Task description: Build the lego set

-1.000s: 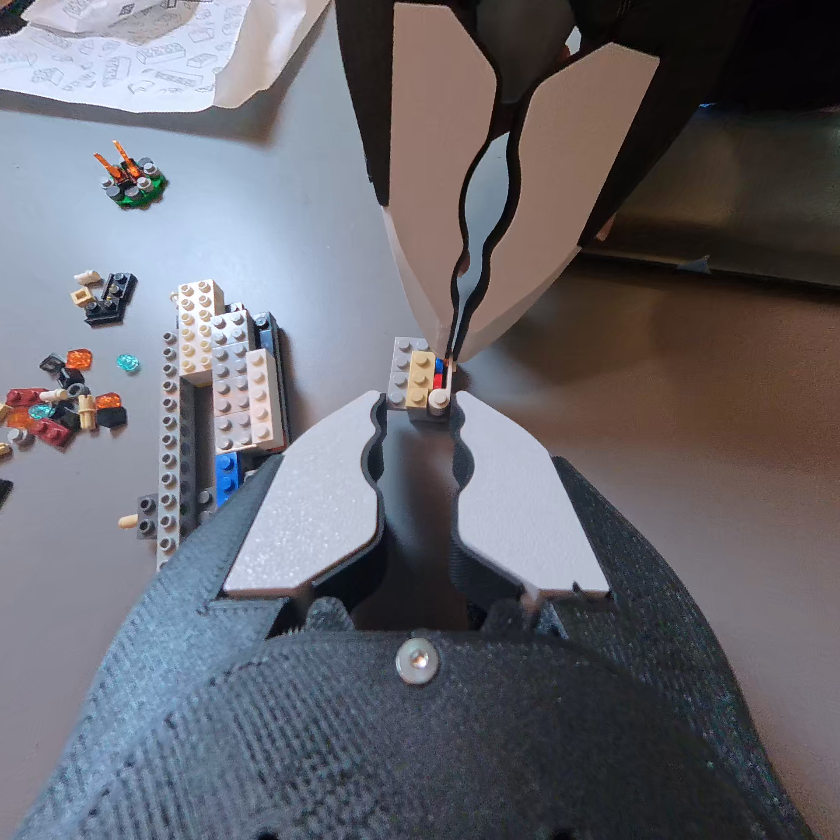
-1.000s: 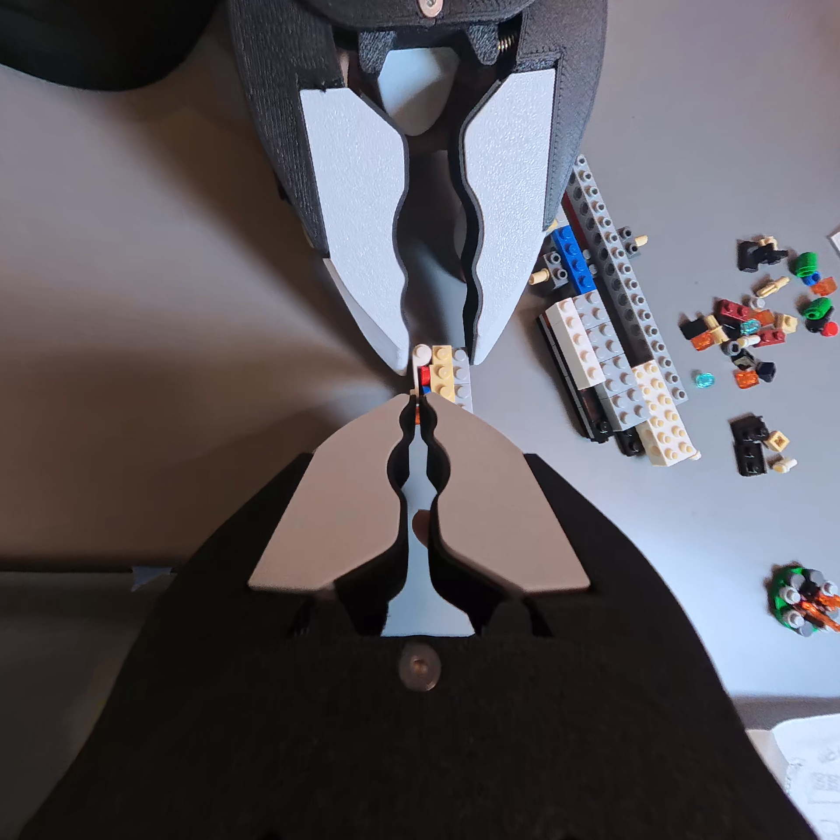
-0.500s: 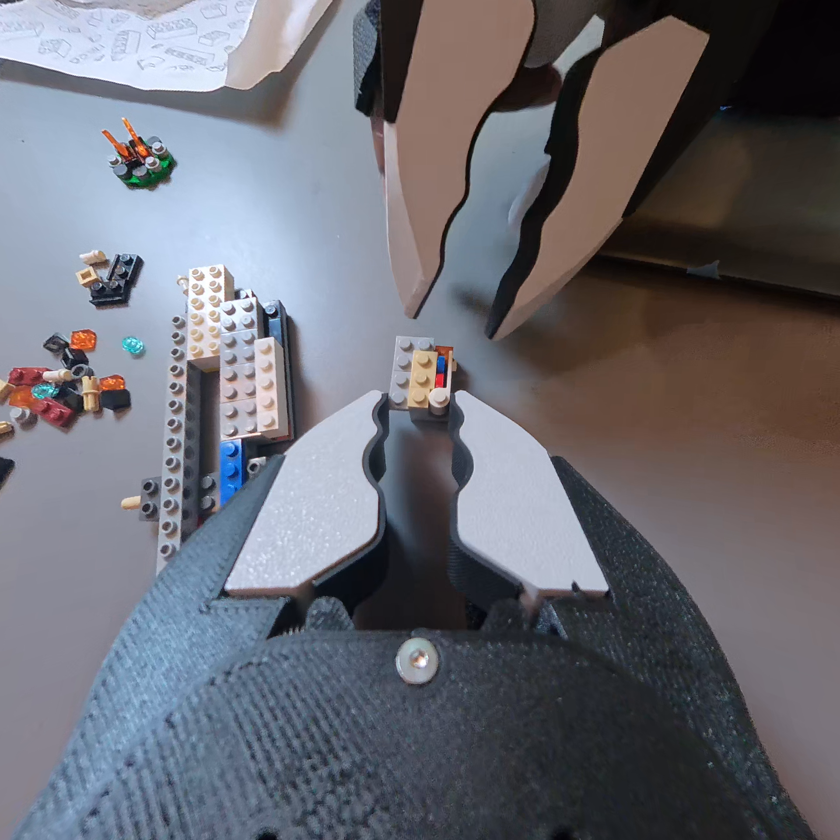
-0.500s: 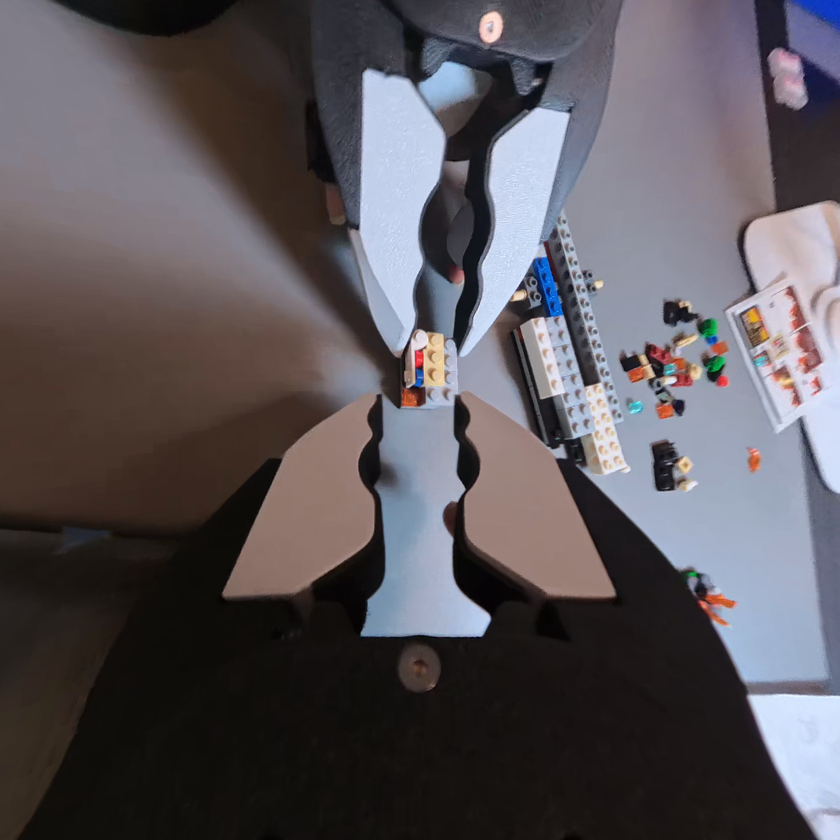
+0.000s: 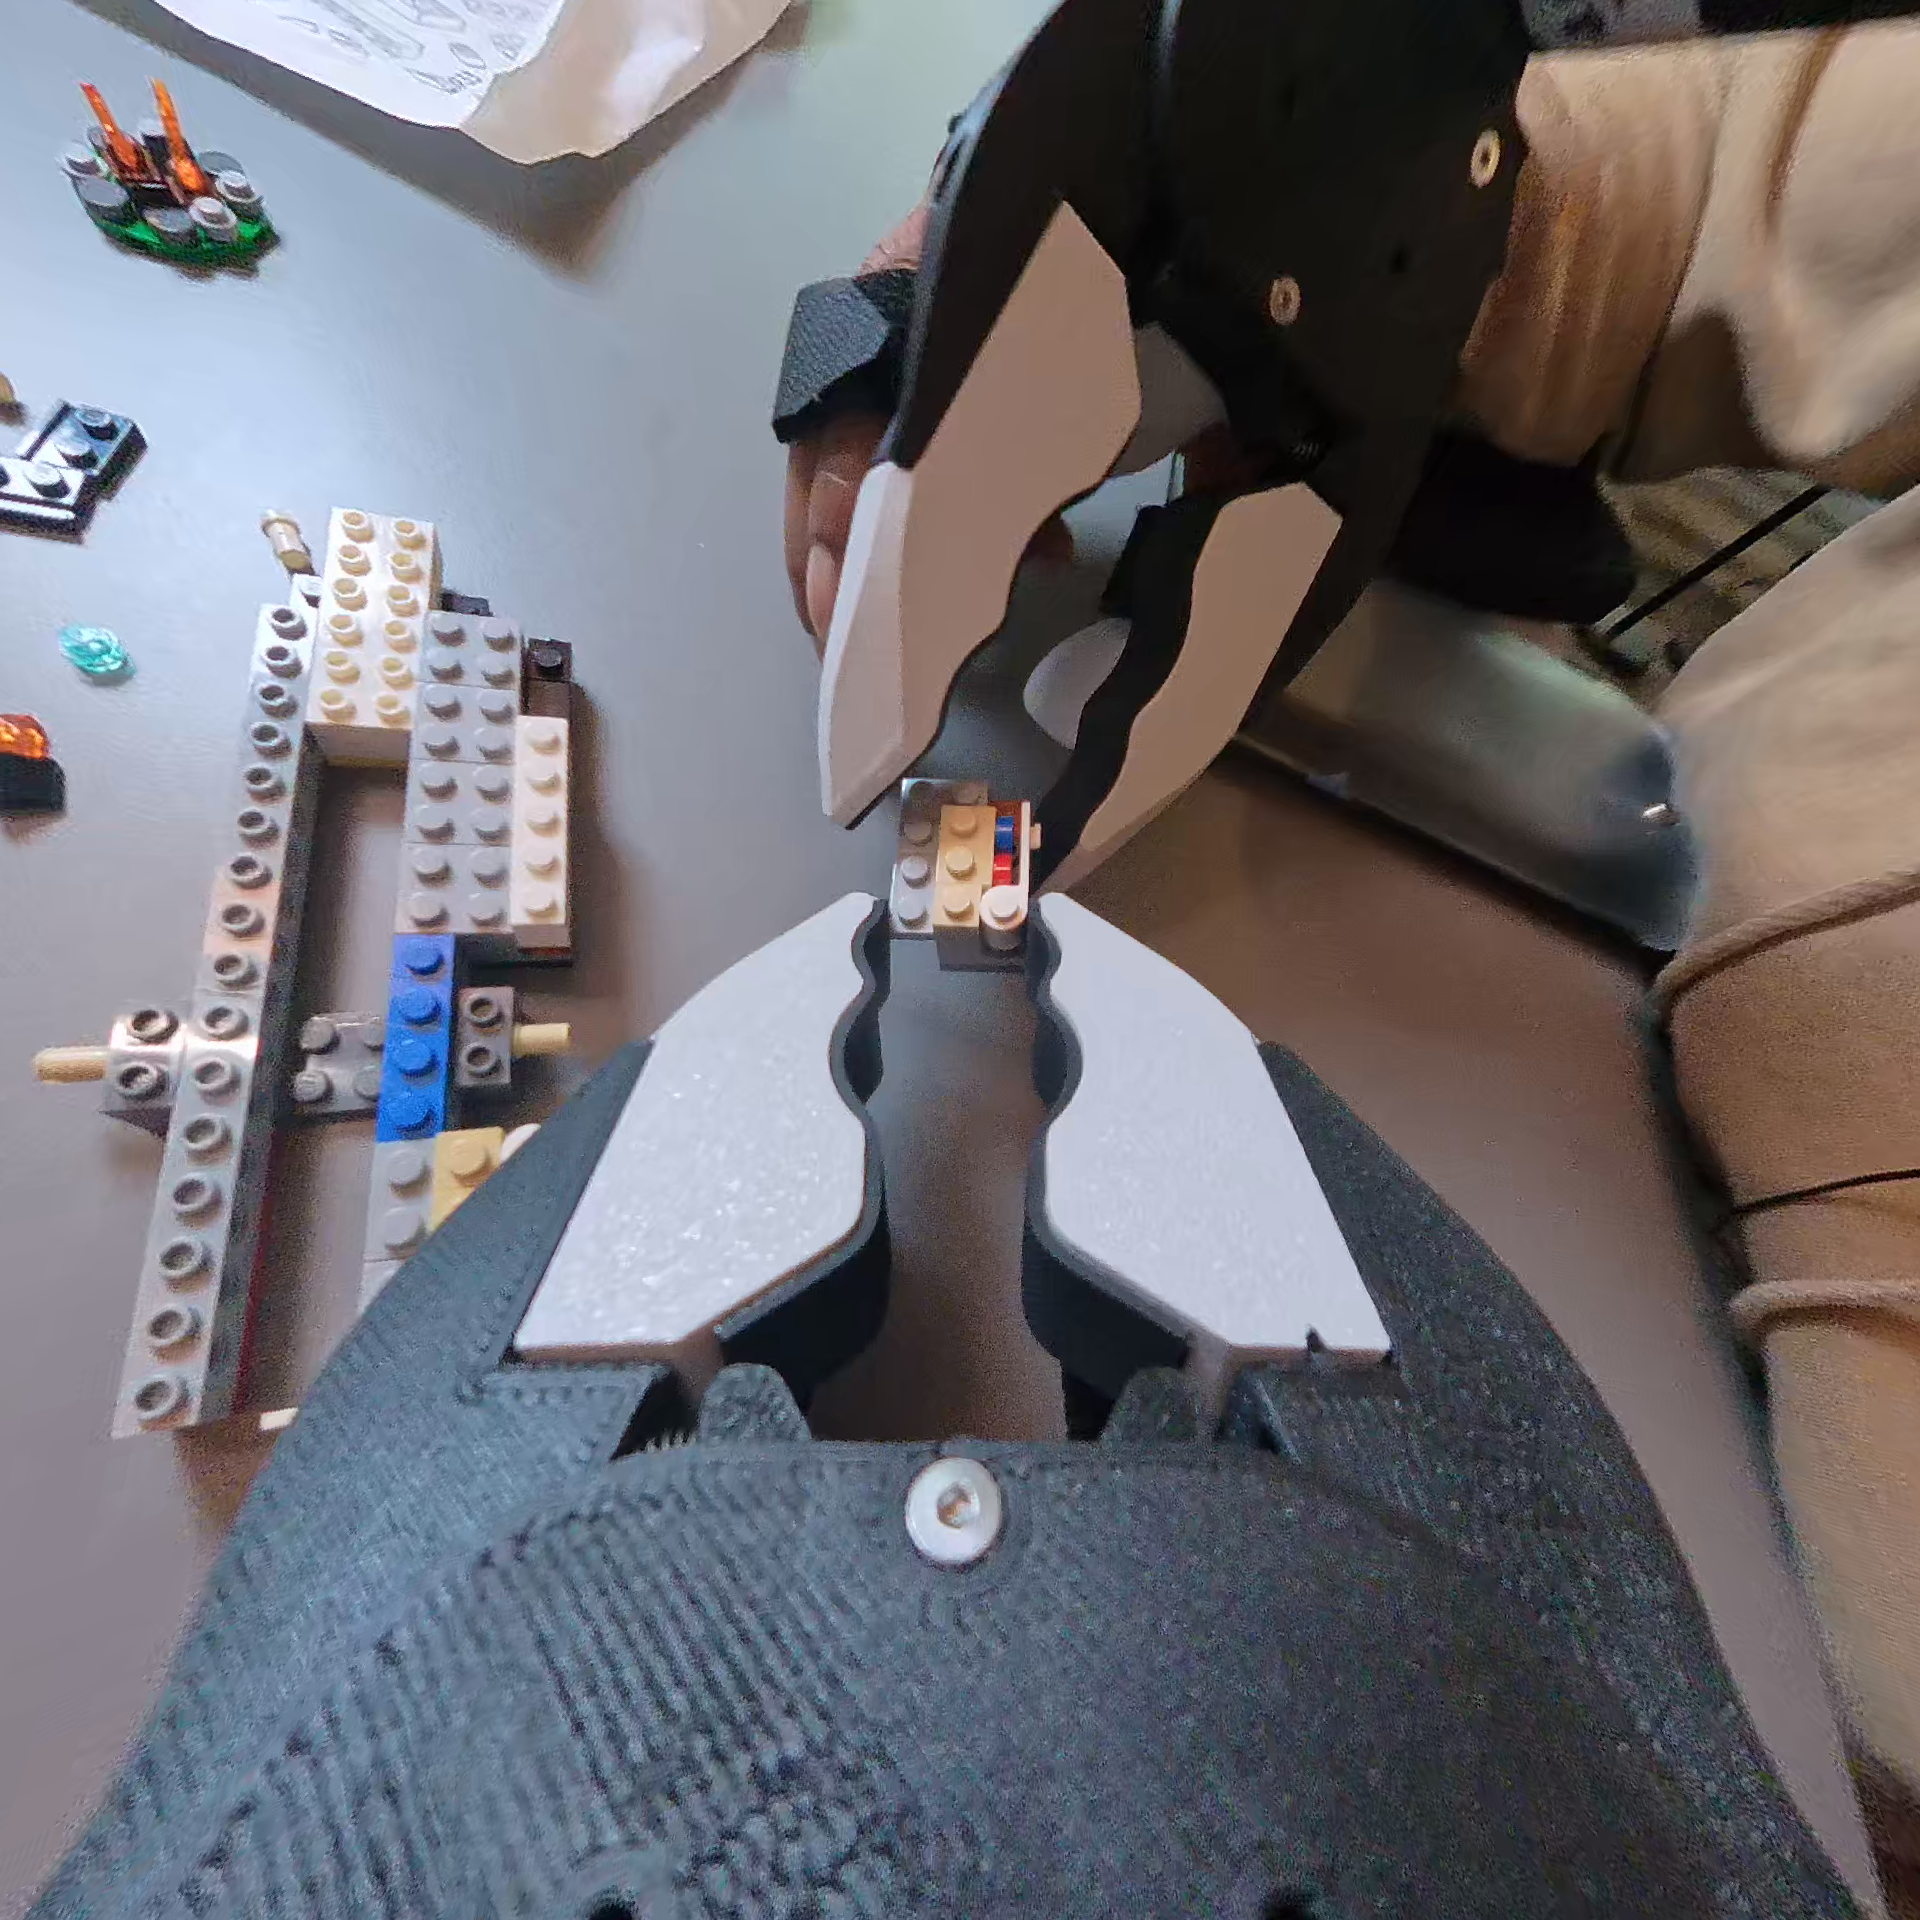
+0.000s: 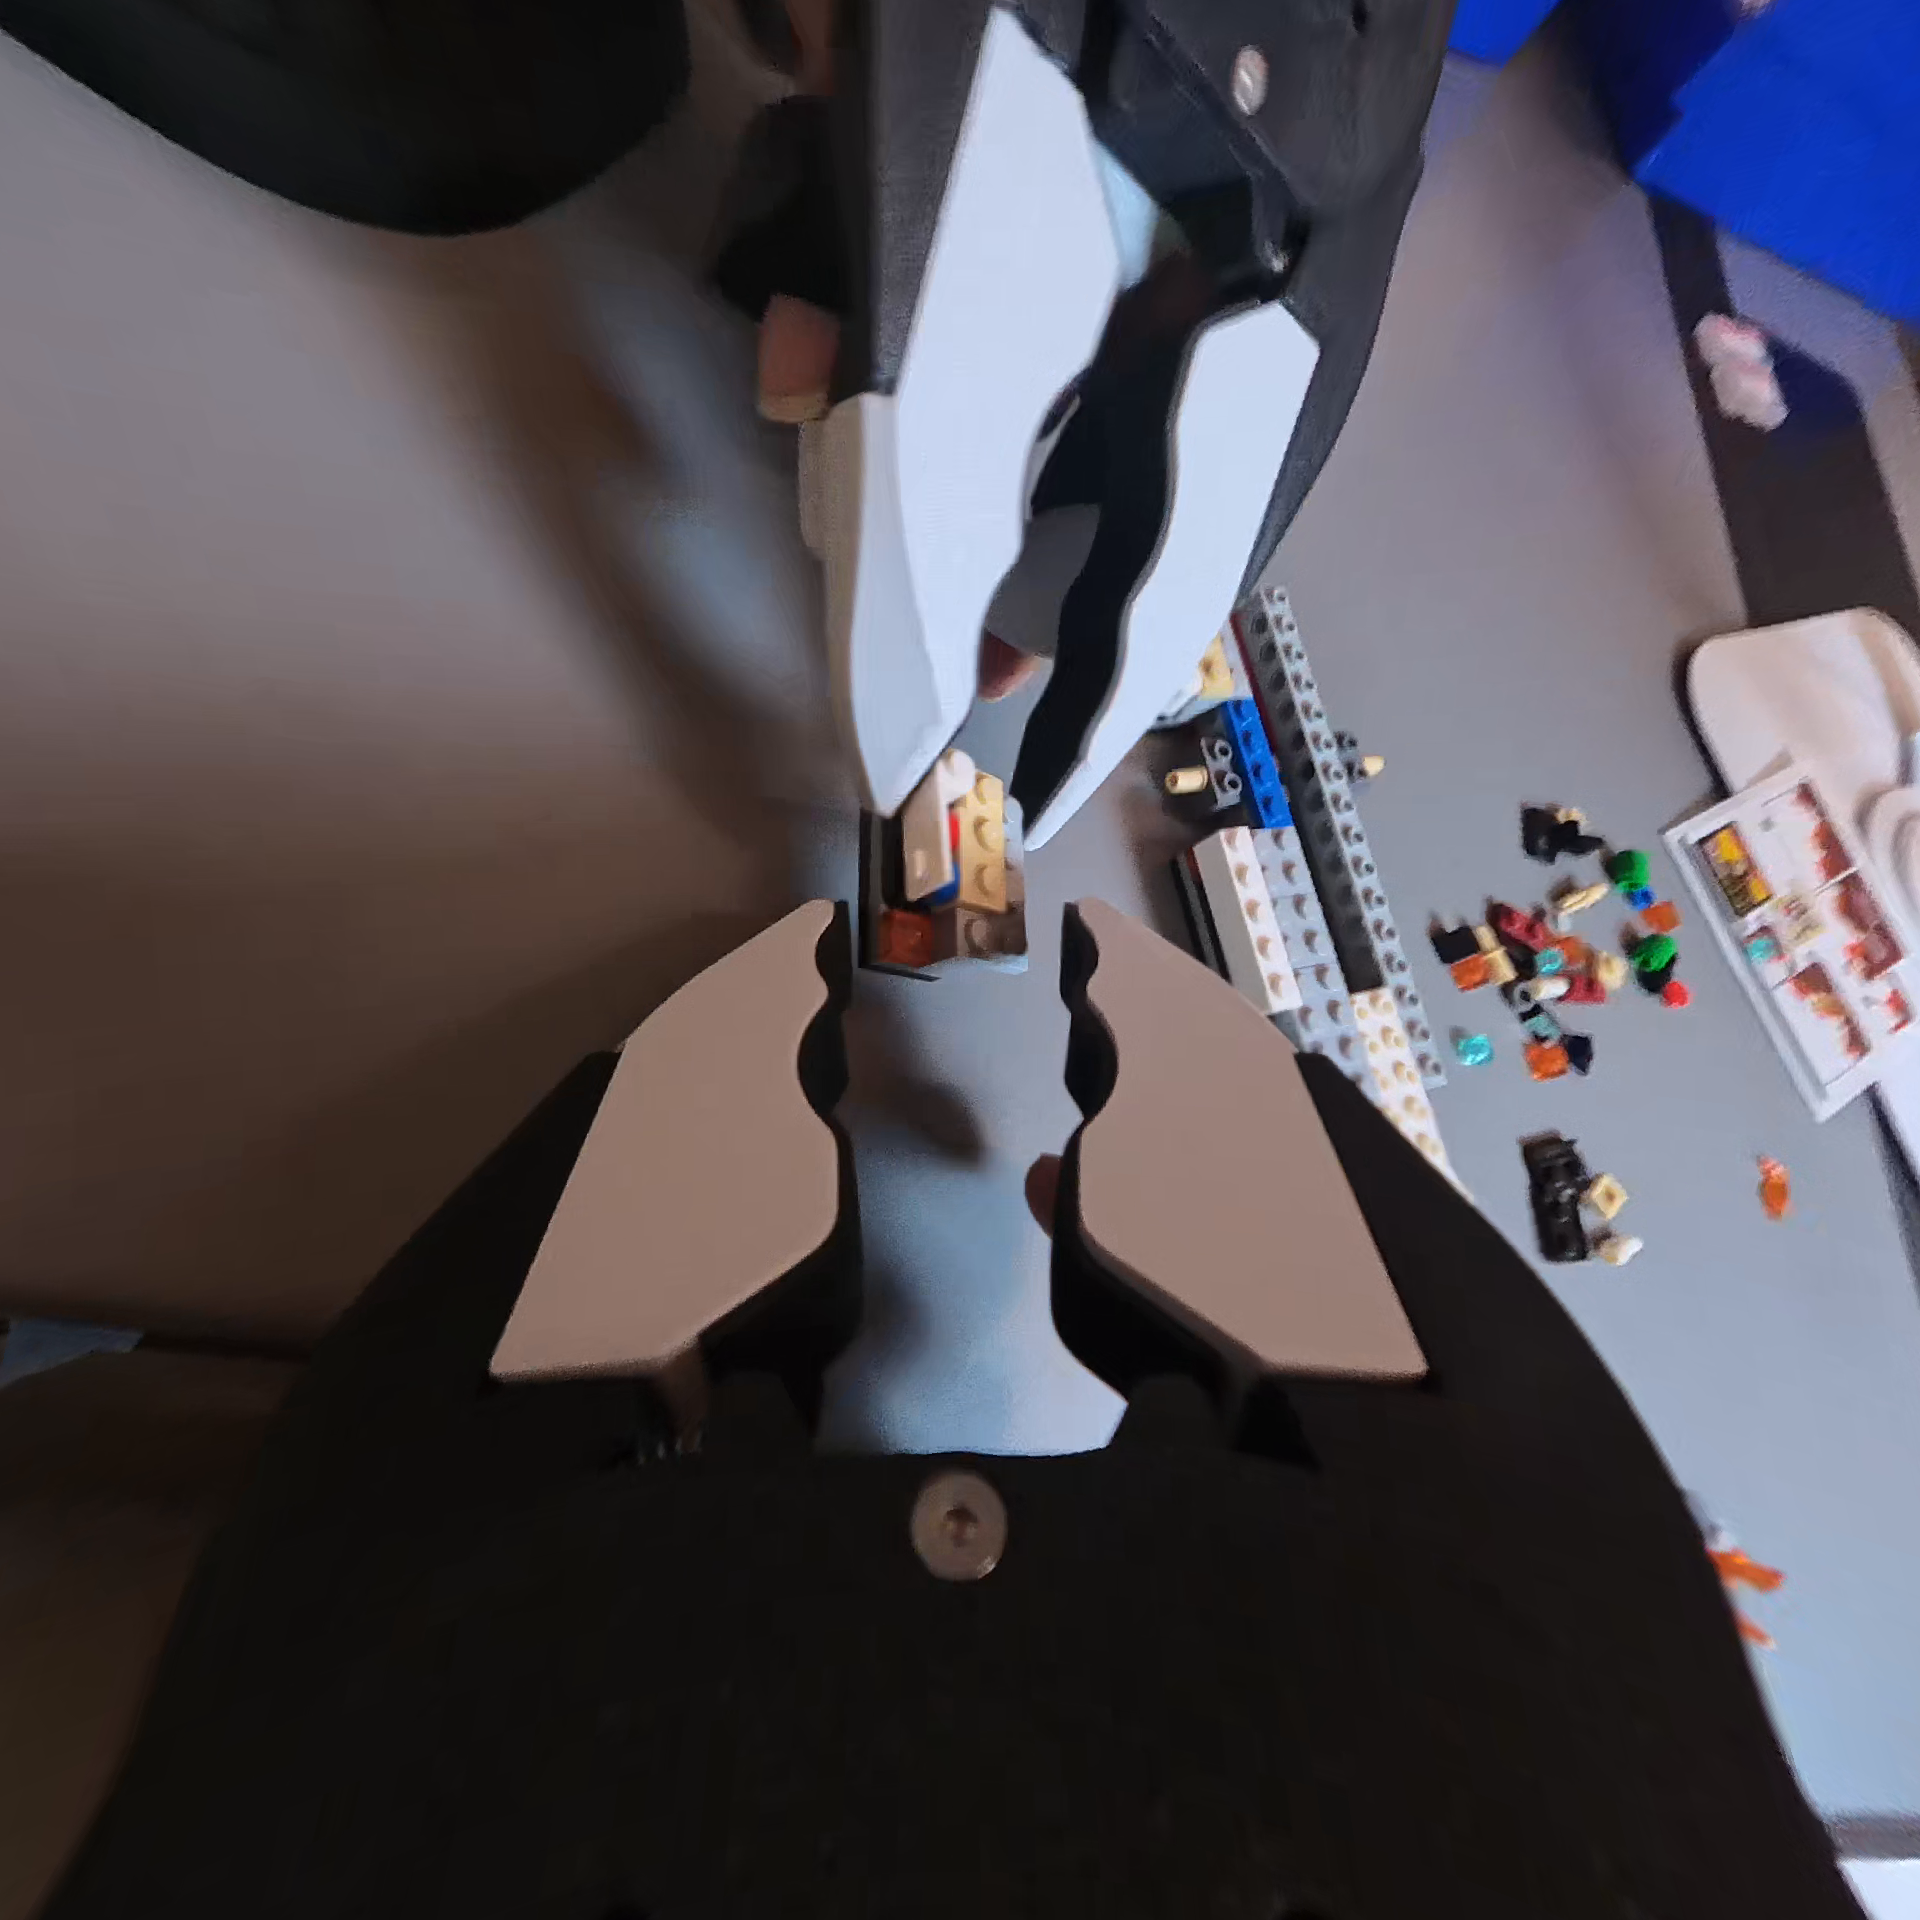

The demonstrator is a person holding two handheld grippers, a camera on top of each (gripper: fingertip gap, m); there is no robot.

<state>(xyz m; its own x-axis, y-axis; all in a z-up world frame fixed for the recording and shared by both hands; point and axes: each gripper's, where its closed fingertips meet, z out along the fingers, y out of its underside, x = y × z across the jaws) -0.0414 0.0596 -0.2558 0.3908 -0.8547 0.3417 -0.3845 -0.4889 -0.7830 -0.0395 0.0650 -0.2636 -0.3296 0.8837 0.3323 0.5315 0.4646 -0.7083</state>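
A small lego assembly [image 5: 961, 862] of grey, tan, red, blue and orange pieces sits between the fingertips of my left gripper [image 5: 956, 914], which is shut on its near end. My right gripper [image 5: 951, 836] comes in from the far side. Its jaws are open, with one fingertip on each side of the assembly's far end. In the right wrist view the assembly [image 6: 977, 852] looks tilted, just beyond my open right gripper [image 6: 951, 920], with the left gripper [image 6: 961, 816] clamped on it from above. A long grey, white and blue build [image 5: 416, 810] lies flat to the left.
Loose small pieces [image 6: 1548, 977] lie beyond the long build [image 6: 1309, 935]. A green round mini-build [image 5: 166, 197] and black plates [image 5: 62, 468] are at the far left. A paper sheet [image 5: 436, 52] and a booklet [image 6: 1808, 935] lie at the table's edges. A person's beige clothing [image 5: 1766, 935] is at the right. Both grippers' tips are roughly 20 cm from the green round mini-build [image 5: 166, 197].
My right gripper was shut at the assembly's far end, then opened and pulled back. Now its open fingers straddle that end. My left gripper has kept its hold.
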